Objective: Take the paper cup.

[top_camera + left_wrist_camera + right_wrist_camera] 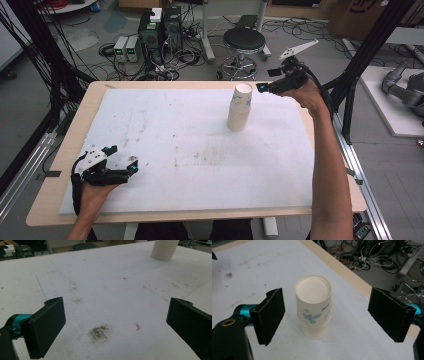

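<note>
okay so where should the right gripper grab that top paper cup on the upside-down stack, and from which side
Probably the side wall of the top white paper cup with the flower print, above the rim of the cup under it. It stands upside down, closed base up, so no lip to pinch. The right gripper is open with one of its fingers on each side; lower it from above and close across the wall, gently, since paper crushes.

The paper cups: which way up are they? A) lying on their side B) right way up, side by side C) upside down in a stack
C: the stack of paper cups stands bottom-up on the white mat, between the open jaws of the right gripper.
</note>
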A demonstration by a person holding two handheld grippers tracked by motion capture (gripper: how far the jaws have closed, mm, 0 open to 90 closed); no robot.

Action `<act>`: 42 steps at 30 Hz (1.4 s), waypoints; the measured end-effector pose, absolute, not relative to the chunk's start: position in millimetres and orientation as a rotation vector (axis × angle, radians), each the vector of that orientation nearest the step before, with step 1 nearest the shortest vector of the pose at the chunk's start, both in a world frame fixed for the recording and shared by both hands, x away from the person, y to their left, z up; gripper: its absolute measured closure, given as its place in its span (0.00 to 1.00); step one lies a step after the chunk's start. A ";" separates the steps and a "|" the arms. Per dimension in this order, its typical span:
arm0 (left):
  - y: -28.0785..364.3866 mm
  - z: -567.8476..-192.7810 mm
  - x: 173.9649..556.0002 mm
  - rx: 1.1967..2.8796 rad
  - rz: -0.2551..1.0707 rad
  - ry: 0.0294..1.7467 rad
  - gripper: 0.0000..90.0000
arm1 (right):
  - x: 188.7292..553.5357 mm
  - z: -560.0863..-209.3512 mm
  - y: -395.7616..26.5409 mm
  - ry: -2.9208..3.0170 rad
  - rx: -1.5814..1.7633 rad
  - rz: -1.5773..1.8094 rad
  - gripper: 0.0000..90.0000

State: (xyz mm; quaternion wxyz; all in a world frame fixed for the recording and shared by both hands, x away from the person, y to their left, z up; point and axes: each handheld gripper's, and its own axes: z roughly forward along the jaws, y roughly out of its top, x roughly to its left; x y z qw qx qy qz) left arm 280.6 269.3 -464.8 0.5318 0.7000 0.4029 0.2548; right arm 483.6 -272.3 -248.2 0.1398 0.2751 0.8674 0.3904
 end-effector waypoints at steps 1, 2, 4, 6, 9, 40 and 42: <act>269.3 -464.8 280.7 1.673 0.608 0.960 0.03 | 487.3 -249.2 -265.9 2.531 0.786 1.116 0.16; 269.3 -464.8 280.8 1.675 0.607 0.959 0.03 | 487.3 -249.2 -265.9 2.531 0.786 1.116 0.16; 269.4 -464.8 281.1 1.677 0.607 0.957 0.03 | 491.0 -249.5 -260.2 2.557 0.779 1.084 0.16; 269.3 -464.8 280.9 1.676 0.607 0.959 0.03 | 494.9 -250.3 -255.2 2.579 0.775 1.064 0.16; 269.0 -464.9 281.0 1.674 0.609 0.958 0.03 | 501.3 -251.7 -244.4 2.617 0.754 1.031 0.16; 269.0 -464.8 281.0 1.675 0.608 0.957 0.03 | 516.0 -274.2 -218.7 2.722 0.759 0.899 0.18; 268.8 -464.8 281.0 1.675 0.609 0.958 0.03 | 515.8 -275.1 -219.0 2.724 0.757 0.892 0.23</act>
